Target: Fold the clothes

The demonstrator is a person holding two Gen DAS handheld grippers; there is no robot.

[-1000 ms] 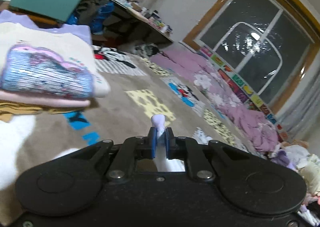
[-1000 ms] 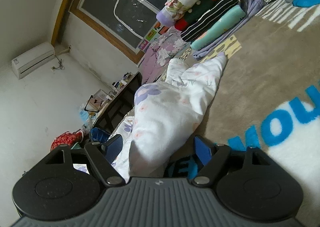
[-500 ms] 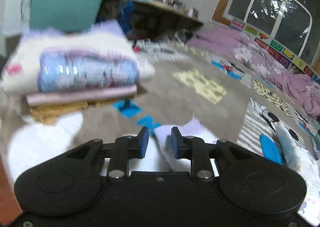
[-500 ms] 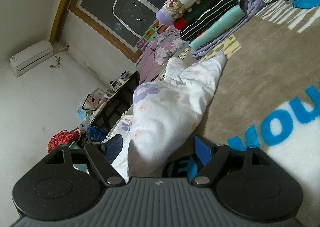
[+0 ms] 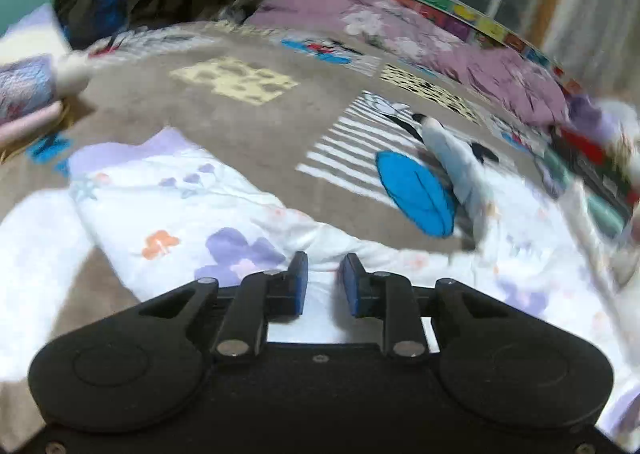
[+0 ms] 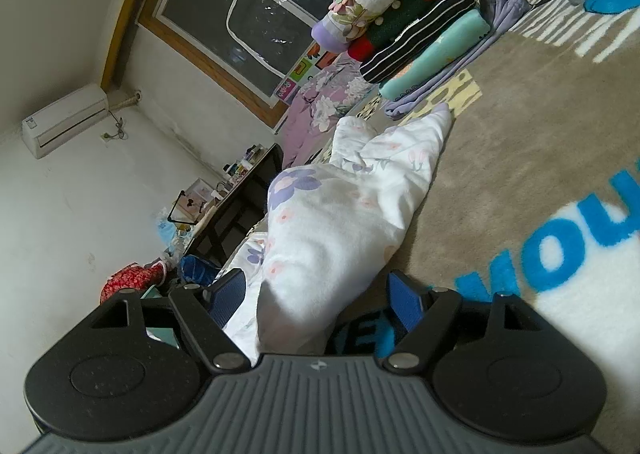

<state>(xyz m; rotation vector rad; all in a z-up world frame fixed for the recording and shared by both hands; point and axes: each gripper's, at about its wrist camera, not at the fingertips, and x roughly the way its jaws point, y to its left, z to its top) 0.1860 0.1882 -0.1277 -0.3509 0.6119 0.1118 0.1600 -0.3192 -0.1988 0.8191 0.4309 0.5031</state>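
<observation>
Claws (image 5: 323,276) (image 6: 318,290), two, gape over one floral garment (image 5: 192,206).

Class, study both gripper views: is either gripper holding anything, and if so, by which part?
Nothing is held. The left gripper is open above the white floral garment. The right gripper is wide open, with the garment's cloth bunched loosely between its jaws.

A large dark window (image 6: 256,10) in a wooden frame fills the upper part of the right wrist view, its glass catching a glare of lamp light. To its left, high on the white wall (image 6: 72,194), hangs an air conditioner (image 6: 64,120). A dark bench (image 6: 244,198) crowded with small items stands at centre left. The floor is covered by a beige carpet (image 6: 540,122) with blue letters at the right edge.
</observation>
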